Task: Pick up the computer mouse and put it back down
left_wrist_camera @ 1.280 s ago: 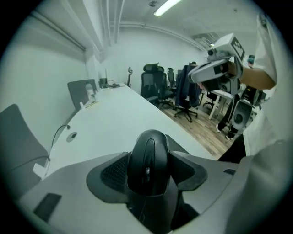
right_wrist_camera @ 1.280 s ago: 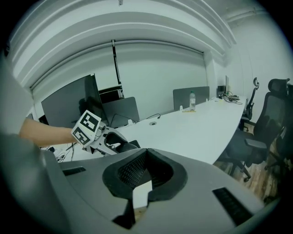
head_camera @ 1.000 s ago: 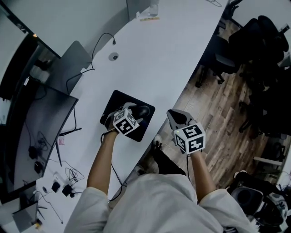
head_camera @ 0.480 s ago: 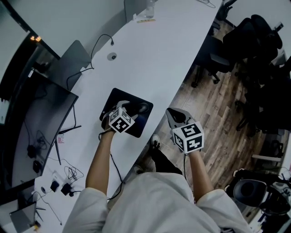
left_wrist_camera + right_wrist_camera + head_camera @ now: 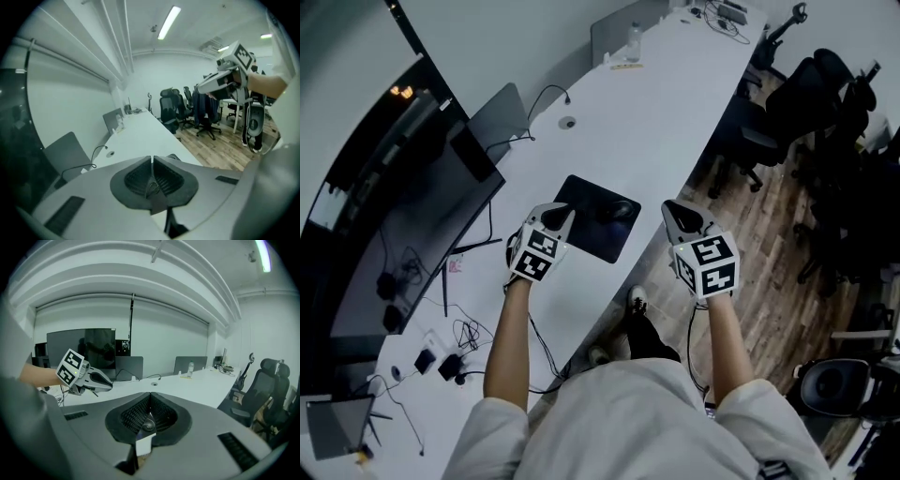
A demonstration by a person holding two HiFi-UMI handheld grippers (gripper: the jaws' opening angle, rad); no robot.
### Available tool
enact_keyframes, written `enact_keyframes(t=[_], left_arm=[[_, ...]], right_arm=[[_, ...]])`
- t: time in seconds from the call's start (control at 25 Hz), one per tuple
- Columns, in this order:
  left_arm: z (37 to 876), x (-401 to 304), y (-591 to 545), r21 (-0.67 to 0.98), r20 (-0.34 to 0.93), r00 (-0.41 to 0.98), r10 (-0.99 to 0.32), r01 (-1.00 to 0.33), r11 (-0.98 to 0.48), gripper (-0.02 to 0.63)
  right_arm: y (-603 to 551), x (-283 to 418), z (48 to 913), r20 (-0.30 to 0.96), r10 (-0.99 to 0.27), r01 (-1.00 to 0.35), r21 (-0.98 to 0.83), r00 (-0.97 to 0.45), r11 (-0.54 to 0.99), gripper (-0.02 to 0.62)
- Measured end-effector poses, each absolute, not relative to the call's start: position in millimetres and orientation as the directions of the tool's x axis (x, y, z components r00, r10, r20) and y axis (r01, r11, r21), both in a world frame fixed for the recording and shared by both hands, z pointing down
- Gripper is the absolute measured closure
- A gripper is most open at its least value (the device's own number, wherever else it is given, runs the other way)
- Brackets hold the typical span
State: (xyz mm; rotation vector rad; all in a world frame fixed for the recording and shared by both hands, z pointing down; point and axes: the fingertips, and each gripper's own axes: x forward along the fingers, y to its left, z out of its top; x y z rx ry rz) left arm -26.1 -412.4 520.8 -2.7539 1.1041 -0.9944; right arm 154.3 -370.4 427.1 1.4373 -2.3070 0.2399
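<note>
— While the left tool [image 5: 557, 217] closes its jaws, is anything between them?
— No. Its own view shows the pads meeting on nothing. It hangs over the left part of the mouse pad [image 5: 586, 197], apart from the computer mouse [image 5: 619, 210].
— Mouse location?
— On the pad's right part, lying flat, nothing touching it. The pad lies on the white surface [image 5: 647, 122], close to the edge nearest the person.
— Right tool [image 5: 673, 210]?
— Clenched and empty, jaws together in its own view. It sits off the surface, past that near edge, over the wood floor [image 5: 759, 234] and beside the pad's right side.
— Anything else worth a tag?
— Dark monitor [image 5: 403, 202] along the surface's left edge. Cables [image 5: 467, 333] by the person's left arm. Office chairs [image 5: 825, 84] beyond the right edge. A bottle [image 5: 635, 42] toward the far end.
</note>
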Motion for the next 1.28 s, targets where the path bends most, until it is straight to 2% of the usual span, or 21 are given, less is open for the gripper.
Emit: enact_keyframes(t=[0.16, 0.32, 0.68, 1.0, 1.28], left_arm=[[476.3, -59.8, -383.3, -0.162, 0.442, 0.562, -0.699, -0.716, -0.679, 0.588], [435.7, -76.2, -351.4, -0.124, 0.344, 0.576, -0.741, -0.755, -0.644, 0.588], [348.4, -97.1, -281.2, -0.185, 0.131, 0.577, -0.806, -0.785, -0.592, 0.588], [303.3, -98.0, -242.9, -0.278, 0.085, 0.571, -0.817, -0.774, -0.569, 0.588], [292.3, -99.2, -229.2, -0.269, 0.048, 0.59, -0.806, -0.769, -0.579, 0.588]], right_arm=[[-341.1, 135.3, 395.5, 0.38, -0.847, -0.882, 0.141, -0.371, 0.449, 0.58], [-310.9, 117.5, 364.9, 0.338, -0.864, -0.871, 0.194, -0.374, 0.452, 0.58], [-259.7, 84.3, 313.6, 0.234, -0.884, -0.849, 0.261, -0.405, 0.459, 0.581], [-238.2, 69.8, 291.9, 0.196, -0.883, -0.846, 0.258, -0.428, 0.467, 0.581], [-227.9, 65.1, 286.3, 0.18, -0.879, -0.839, 0.264, -0.441, 0.475, 0.581]])
